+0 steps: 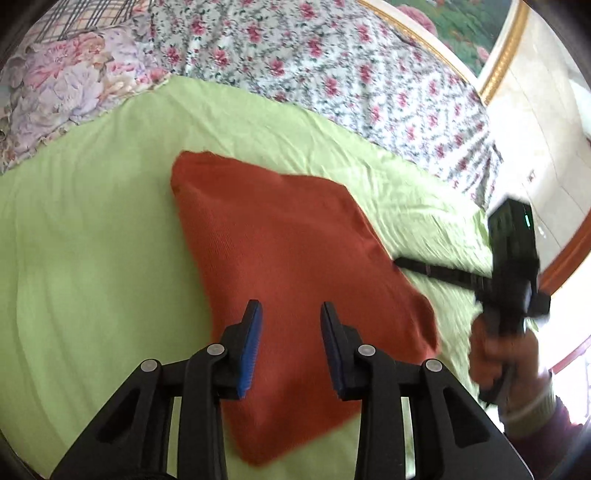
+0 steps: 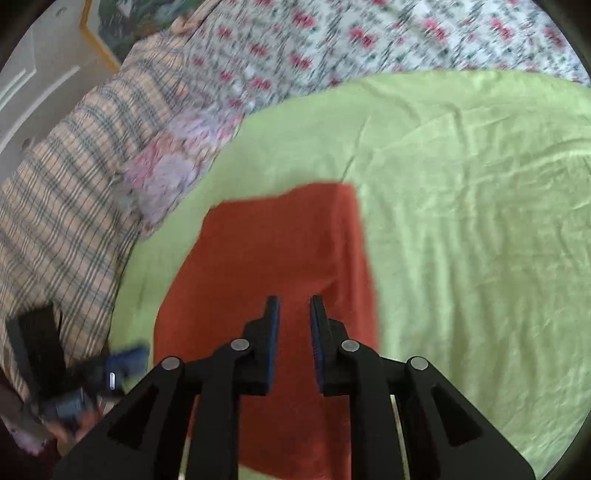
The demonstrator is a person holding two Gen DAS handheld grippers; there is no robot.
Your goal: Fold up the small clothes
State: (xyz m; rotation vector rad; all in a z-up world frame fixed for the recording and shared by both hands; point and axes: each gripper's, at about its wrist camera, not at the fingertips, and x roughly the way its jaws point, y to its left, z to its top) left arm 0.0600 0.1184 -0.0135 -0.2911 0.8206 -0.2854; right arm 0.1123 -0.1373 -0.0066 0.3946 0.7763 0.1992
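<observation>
A rust-red knit garment (image 1: 280, 258) lies folded into a flat rectangle on a light green sheet (image 1: 92, 229). It also shows in the right wrist view (image 2: 273, 251). My left gripper (image 1: 291, 314) is open and empty, held above the garment's near part. My right gripper (image 2: 294, 306) is open and empty, held above the garment's near end. In the left wrist view the right gripper (image 1: 406, 264) shows blurred at the right, its fingers reaching to the garment's right edge. In the right wrist view the left gripper (image 2: 125, 362) shows blurred at the lower left.
A floral quilt (image 1: 332, 66) lies beyond the green sheet (image 2: 480, 221). A floral pillow (image 1: 70, 85) and a plaid cover (image 2: 74, 184) lie at the left. A gold-framed picture (image 1: 469, 26) hangs on the wall at the far right.
</observation>
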